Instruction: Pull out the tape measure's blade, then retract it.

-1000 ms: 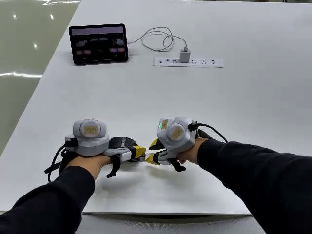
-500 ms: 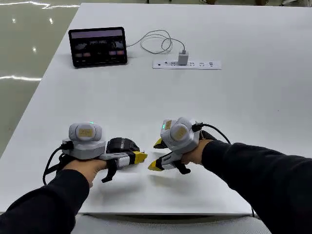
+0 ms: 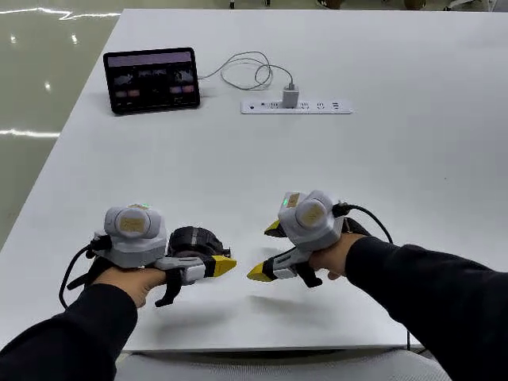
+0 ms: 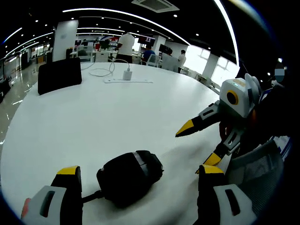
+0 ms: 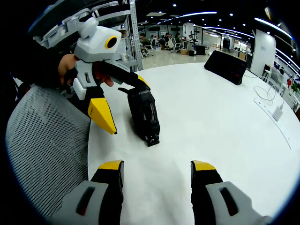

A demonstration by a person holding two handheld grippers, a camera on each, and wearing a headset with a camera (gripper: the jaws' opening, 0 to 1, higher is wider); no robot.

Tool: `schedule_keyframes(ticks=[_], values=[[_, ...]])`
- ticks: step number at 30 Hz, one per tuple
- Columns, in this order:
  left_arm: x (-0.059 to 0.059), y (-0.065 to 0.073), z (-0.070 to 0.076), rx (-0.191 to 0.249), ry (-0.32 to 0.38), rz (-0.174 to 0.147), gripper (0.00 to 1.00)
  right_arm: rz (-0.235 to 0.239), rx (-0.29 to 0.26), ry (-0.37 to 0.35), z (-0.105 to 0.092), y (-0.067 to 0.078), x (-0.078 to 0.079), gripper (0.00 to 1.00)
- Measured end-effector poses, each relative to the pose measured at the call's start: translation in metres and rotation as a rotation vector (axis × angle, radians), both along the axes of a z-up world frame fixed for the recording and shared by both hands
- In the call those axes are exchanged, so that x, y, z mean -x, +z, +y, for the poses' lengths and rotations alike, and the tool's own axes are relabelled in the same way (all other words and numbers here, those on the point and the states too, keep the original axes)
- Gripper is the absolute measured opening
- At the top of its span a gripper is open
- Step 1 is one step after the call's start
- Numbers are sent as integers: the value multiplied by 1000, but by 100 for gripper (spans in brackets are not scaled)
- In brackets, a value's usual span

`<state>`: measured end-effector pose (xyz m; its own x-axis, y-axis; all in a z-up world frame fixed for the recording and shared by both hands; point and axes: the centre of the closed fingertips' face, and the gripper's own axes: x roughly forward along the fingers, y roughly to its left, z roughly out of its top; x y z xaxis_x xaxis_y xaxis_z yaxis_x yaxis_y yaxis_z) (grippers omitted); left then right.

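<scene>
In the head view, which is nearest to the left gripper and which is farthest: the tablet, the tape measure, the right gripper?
1. Tape measure, between the left gripper's open jaws.
2. Right gripper, on its right side.
3. Tablet, far across the table.

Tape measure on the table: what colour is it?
The tape measure is black. It shows best in the right gripper view.

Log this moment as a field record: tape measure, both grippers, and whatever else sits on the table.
tape measure: black, lying on the white table, no blade seen drawn out
left gripper: jaws open, either side of the tape measure
right gripper: jaws open, empty, apart from the tape measure
far side: tablet, power strip
</scene>
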<state>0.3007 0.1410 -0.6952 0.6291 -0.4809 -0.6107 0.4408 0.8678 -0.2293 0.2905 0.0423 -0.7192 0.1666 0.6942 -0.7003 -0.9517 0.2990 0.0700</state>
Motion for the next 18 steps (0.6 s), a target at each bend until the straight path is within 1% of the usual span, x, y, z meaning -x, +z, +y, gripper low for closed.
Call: schedule_keyframes(ticks=[2,3,5,9,12,13,14,15,17,18], values=[[-1,3,-1,-10,-22,-16,100,-6,0,-10,-6,2,0,55],[-2,6,-2,-10,-35,-32,100,-9,-5,-17,-9,5,1,55],[-1,8,-2,1,-45,-31,100,-9,-15,-34,-15,9,0,57],[0,9,0,17,-57,-23,100,-10,-30,-94,-32,14,-3,58],[0,8,6,-3,-45,-27,100,-9,-44,-140,-43,19,-6,59],[0,8,9,1,-36,-27,100,-10,-47,-156,-48,20,-6,60],[0,8,10,3,-29,-19,99,-8,-53,-173,-52,22,-7,60],[1,6,12,-2,-22,-9,98,-4,-57,-180,-55,23,-7,62],[3,8,12,2,-26,-9,98,8,-82,-202,-64,27,-7,68],[3,9,12,2,-32,-18,99,9,-78,-207,-70,26,-6,71]])
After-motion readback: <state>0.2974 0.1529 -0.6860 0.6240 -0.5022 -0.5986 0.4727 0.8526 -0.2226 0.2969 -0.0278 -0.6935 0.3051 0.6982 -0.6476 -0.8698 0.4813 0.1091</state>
